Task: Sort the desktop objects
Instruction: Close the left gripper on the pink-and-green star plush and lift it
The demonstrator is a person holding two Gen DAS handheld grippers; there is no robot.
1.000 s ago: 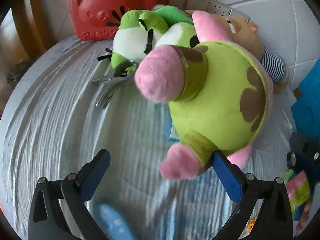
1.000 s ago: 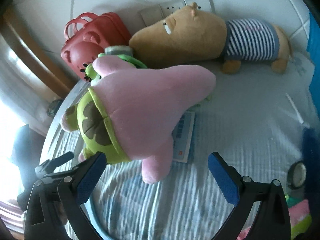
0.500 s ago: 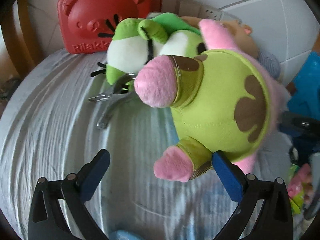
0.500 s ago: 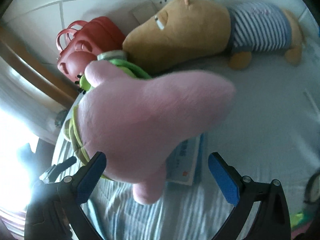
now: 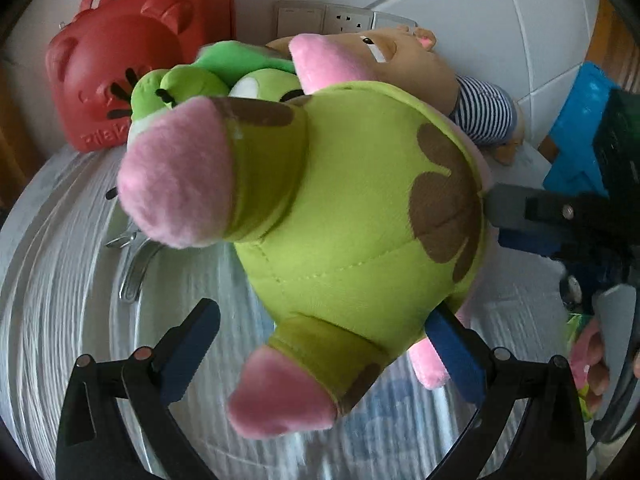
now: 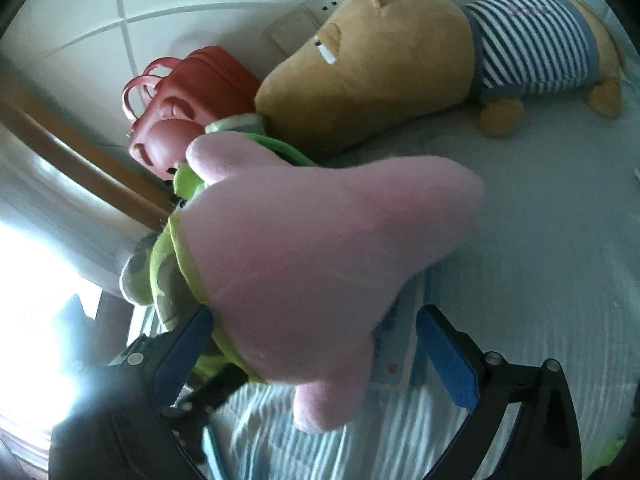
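A pink starfish plush in green shorts with brown spots (image 5: 352, 216) fills the left wrist view; it also shows in the right wrist view (image 6: 320, 264). It hangs off the table between both grippers. My left gripper (image 5: 324, 344) is wide open with the plush's lower half between its fingers. My right gripper (image 6: 312, 352) is also wide open around the plush's pink body. I cannot tell which pads touch it. A green frog plush (image 5: 192, 84) lies behind it.
A red bear-shaped case (image 5: 120, 68) stands at the back left by the wall. A tan plush in a striped shirt (image 6: 420, 60) lies along the wall. Metal pliers (image 5: 132, 264) and a booklet (image 6: 400, 344) lie on the striped cloth. Blue boxes (image 5: 580, 132) stand at right.
Both grippers have moved closer to the starfish plush, which now looms larger and sits higher off the cloth. The jaws stay open.
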